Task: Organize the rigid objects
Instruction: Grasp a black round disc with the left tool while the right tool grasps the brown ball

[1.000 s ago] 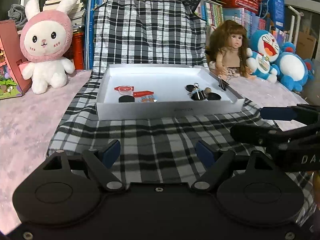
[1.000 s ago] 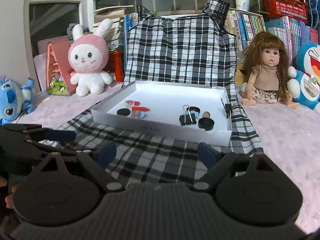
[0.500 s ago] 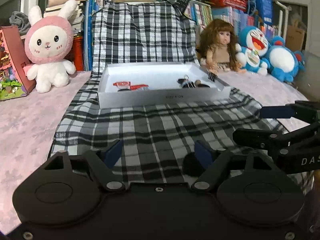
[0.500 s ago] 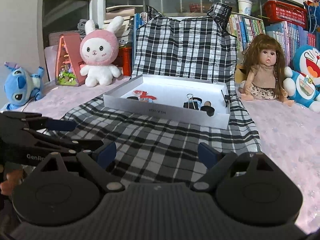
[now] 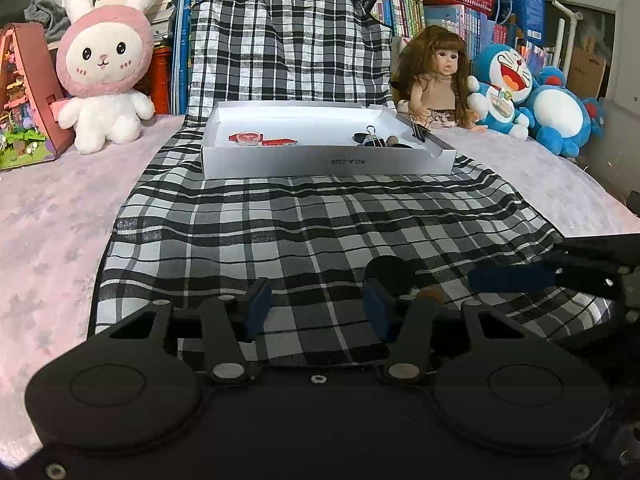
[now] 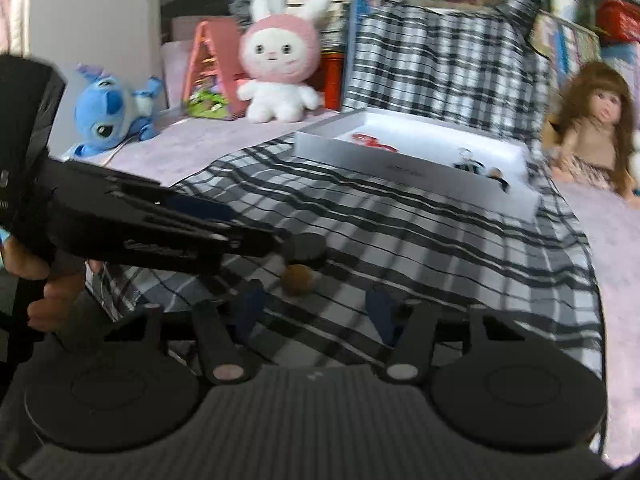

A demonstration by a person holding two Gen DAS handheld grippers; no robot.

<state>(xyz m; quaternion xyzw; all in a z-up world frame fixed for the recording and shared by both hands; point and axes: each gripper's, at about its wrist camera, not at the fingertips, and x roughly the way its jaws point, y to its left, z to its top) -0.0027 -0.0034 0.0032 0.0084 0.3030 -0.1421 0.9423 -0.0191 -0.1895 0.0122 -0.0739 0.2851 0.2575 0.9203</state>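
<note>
Two small rigid pieces lie loose on the black-and-white checked cloth near its front edge: a flat black round disc and, just beside it and nearer the camera, a small brown round knob. The shallow white cardboard box, which already holds a red-and-white piece and some black binder clips, sits well apart at the far end of the cloth.

The left tool has just been closing its jaws, yet nothing sits between its blue pads; the disc lies just off its right pad, so it is released and empty. The right tool has also just been closing, and the brown knob lies just ahead of the gap, nearer the left pad, not pressed by either, so it too grips nothing.

The likeliest trouble, as I judge it: a pad coming down off-centre could nudge the round knob and send it rolling over the soft cloth, perhaps off the front edge. The thin disc gives little to pinch, and the pads may catch a fold of cloth instead. The two tools work close together and could knock each other. The right view is blurred, so exact contact cannot be told
</note>
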